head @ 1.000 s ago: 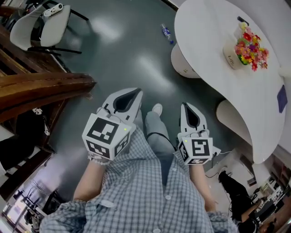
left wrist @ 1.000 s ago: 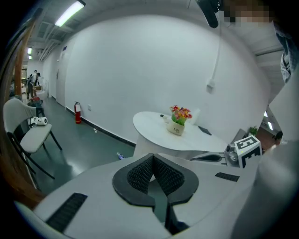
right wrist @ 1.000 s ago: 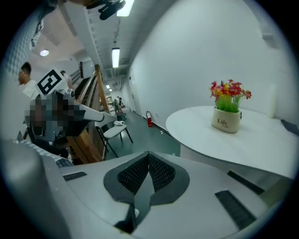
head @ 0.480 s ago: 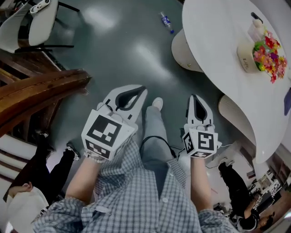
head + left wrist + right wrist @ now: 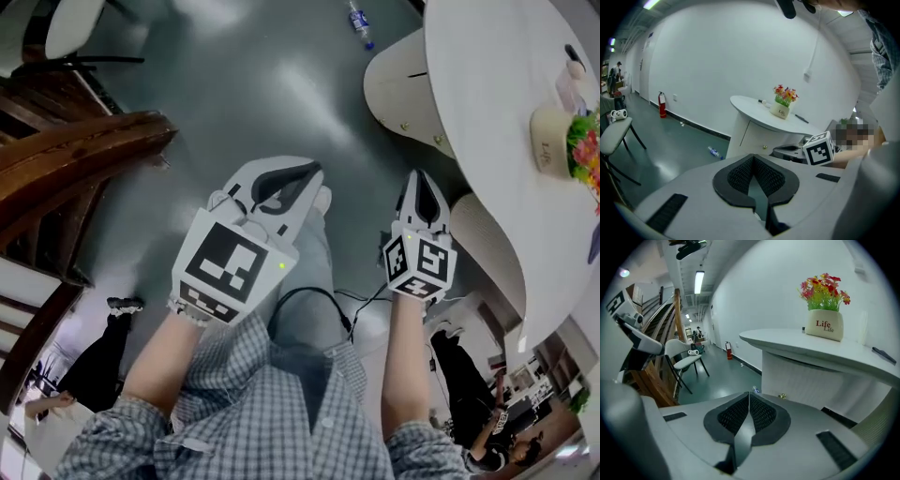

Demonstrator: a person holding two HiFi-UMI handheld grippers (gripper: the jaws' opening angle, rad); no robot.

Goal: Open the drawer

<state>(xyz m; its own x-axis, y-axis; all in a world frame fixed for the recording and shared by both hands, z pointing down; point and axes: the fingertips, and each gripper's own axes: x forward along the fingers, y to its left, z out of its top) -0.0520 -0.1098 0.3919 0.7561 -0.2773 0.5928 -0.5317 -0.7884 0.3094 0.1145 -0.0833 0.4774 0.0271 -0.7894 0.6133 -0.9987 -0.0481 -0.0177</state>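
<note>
Nearest, at 6 o'clock in the head view, is the person's grey-and-white checked shirt [image 5: 281, 412], with both forearms reaching out from it. The left gripper [image 5: 314, 169] is held at about 7 o'clock of centre. Its jaws are together, pad tips meeting, with nothing between them. The right gripper [image 5: 419, 174] sits at 4 o'clock, also closed and empty. Both point forward and somewhat down over the grey-green floor [image 5: 234, 84], well apart from any furniture. This reads as a carry posture on the way to the drawer, not a reach.

Further out, at 1 to 2 o'clock, stands the white rounded pedestal [image 5: 408, 75] under the white curved worktop [image 5: 497, 122]. The task's thing is there: the left gripper view shows a white drawer front [image 5: 757, 136] outlined in the pedestal just below the worktop's edge. A small brass knob [image 5: 764, 147] sits at its lower right. The drawer looks fully shut, so the task appears not yet begun. The knob is small, so I judge the jaws must part before closing round it.

On the worktop at 3 o'clock is a cream pot of red and yellow flowers [image 5: 551, 142], set back from the drawer side. A pull should therefore not disturb it.

Farthest off:
- a clear plastic water bottle [image 5: 360, 21] on the floor at 12 o'clock
- a brown wooden stair rail [image 5: 84, 159] at 10 o'clock
- a white chair [image 5: 70, 23] at 11 o'clock
</note>
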